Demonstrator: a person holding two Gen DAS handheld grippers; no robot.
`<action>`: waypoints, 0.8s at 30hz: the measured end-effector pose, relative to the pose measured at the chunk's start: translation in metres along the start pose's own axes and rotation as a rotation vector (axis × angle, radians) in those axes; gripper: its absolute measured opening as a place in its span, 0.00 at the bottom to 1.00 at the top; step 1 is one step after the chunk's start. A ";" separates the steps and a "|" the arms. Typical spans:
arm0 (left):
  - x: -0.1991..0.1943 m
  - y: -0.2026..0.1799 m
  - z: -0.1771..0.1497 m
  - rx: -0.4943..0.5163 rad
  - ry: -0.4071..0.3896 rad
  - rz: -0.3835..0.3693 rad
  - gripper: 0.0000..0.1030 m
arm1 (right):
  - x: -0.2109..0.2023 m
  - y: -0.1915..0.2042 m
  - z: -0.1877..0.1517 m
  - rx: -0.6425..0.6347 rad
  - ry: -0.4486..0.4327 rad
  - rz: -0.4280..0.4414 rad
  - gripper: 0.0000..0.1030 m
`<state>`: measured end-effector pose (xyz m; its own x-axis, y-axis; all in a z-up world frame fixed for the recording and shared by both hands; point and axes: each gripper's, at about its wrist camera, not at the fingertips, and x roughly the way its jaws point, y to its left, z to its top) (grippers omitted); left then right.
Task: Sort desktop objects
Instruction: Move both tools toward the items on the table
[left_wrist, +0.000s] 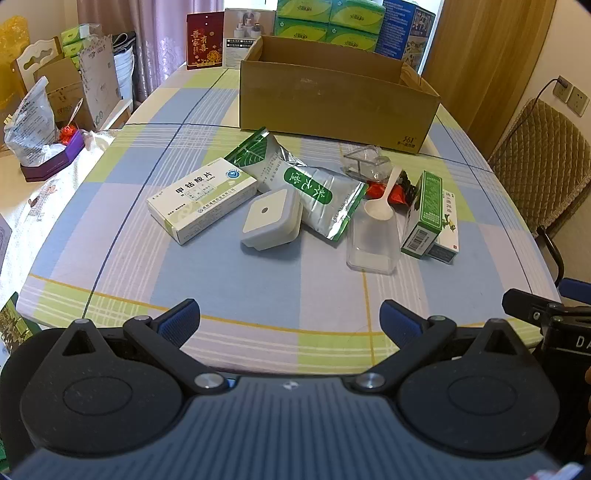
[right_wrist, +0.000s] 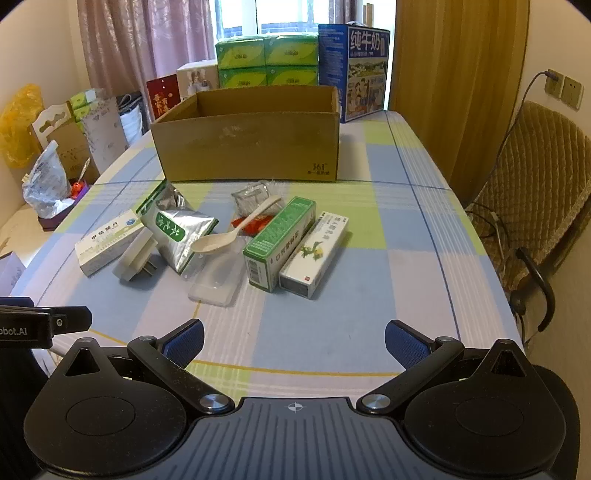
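A heap of small items lies mid-table in front of an open cardboard box (left_wrist: 332, 107) (right_wrist: 255, 147). In it are a white medicine box (left_wrist: 201, 199) (right_wrist: 107, 247), a white square plug-in light (left_wrist: 271, 218) (right_wrist: 138, 258), a silver-green foil pouch (left_wrist: 306, 184) (right_wrist: 177, 225), a white spoon (left_wrist: 382, 201) (right_wrist: 236, 230) over a clear plastic tray (left_wrist: 373, 243) (right_wrist: 218, 280), a green carton (left_wrist: 424, 214) (right_wrist: 280, 242) and a white carton (right_wrist: 314, 254). My left gripper (left_wrist: 290, 319) and right gripper (right_wrist: 294, 341) hover open near the front edge, both holding nothing.
Tissue packs (right_wrist: 266, 61), a blue milk carton (right_wrist: 354, 70) and red and white boxes stand behind the cardboard box. A padded chair (right_wrist: 535, 192) sits at the right. Bags and boxes crowd a side surface at the left (left_wrist: 48, 129). A small clear container (left_wrist: 365, 162) lies behind the spoon.
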<state>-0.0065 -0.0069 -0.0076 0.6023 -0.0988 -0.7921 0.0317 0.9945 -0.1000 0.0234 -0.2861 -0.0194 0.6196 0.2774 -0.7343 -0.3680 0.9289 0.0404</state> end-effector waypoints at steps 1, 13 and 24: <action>0.000 0.000 0.000 0.000 0.000 -0.001 0.99 | 0.000 0.000 0.000 0.001 0.001 0.000 0.98; 0.001 0.000 0.000 -0.004 0.005 -0.004 0.99 | 0.007 -0.004 -0.001 0.012 0.031 -0.002 0.98; 0.004 -0.003 0.000 0.003 0.018 -0.005 0.99 | 0.012 -0.009 -0.001 0.026 0.036 -0.009 0.98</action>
<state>-0.0039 -0.0100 -0.0107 0.5878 -0.1041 -0.8023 0.0373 0.9941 -0.1016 0.0336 -0.2915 -0.0294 0.5974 0.2606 -0.7584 -0.3440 0.9376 0.0512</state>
